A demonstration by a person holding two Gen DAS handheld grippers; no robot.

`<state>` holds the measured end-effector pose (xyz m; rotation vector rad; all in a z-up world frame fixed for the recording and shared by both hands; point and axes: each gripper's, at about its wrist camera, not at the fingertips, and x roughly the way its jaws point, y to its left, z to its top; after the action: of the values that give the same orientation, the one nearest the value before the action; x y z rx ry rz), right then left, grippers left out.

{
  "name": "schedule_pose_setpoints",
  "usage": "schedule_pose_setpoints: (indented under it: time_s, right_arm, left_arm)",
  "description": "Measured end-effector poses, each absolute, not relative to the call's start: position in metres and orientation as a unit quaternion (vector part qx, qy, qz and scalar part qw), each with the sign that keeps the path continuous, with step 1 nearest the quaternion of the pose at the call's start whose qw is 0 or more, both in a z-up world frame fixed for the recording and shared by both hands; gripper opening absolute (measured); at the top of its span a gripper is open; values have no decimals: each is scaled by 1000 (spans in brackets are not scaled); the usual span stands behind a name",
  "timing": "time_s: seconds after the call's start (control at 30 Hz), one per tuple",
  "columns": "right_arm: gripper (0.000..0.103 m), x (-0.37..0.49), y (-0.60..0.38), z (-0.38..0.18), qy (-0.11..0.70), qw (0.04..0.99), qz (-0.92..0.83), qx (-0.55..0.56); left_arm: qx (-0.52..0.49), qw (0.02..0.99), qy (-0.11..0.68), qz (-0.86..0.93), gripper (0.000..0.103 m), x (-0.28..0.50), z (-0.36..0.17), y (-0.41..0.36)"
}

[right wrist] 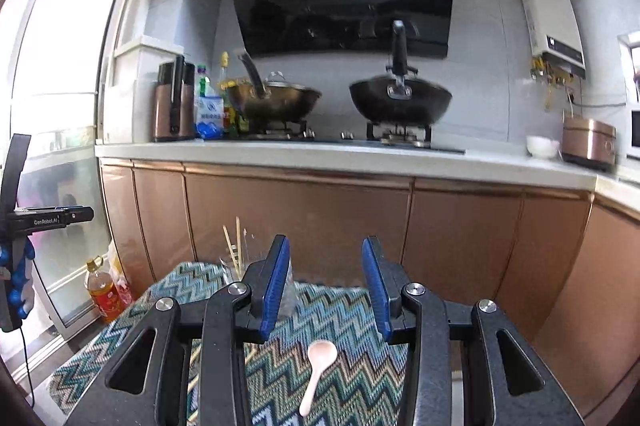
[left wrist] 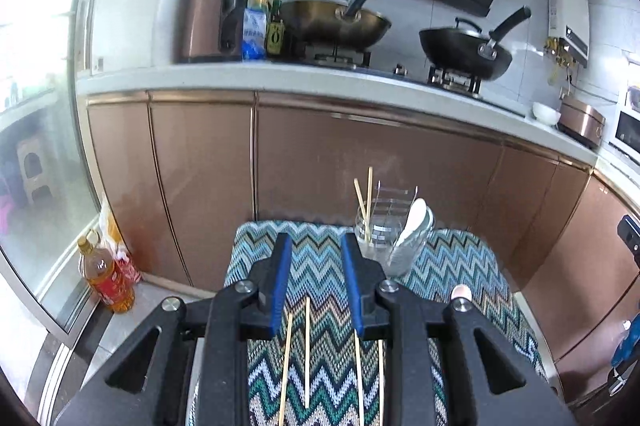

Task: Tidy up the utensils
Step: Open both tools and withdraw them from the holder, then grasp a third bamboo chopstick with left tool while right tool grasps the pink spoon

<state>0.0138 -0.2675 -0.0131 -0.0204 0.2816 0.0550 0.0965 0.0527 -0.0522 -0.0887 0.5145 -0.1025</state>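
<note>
Below, the spoon lies lengthwise between the open, empty right gripper; left gripper, also open, straddles chopsticks.

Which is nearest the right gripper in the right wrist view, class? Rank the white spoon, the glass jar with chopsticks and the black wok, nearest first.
1. white spoon: on the zigzag cloth, just below the right gripper.
2. glass jar: left, at the cloth's far end.
3. black wok: far back, on the stove.
</note>
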Motion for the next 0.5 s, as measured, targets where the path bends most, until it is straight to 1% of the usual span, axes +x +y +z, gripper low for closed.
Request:
schedule_pose_setpoints:
  time_s: [0.27,0.5]
  right_arm:
    - [38,29,-275,-51,190,981,38,10]
    - [38,56,-276,-81,243,968,61,32]
  left_arm:
    - [-47,943,322,-67,24,115,-93,44]
    - [-43,904,414,-97,24,145,-140,25]
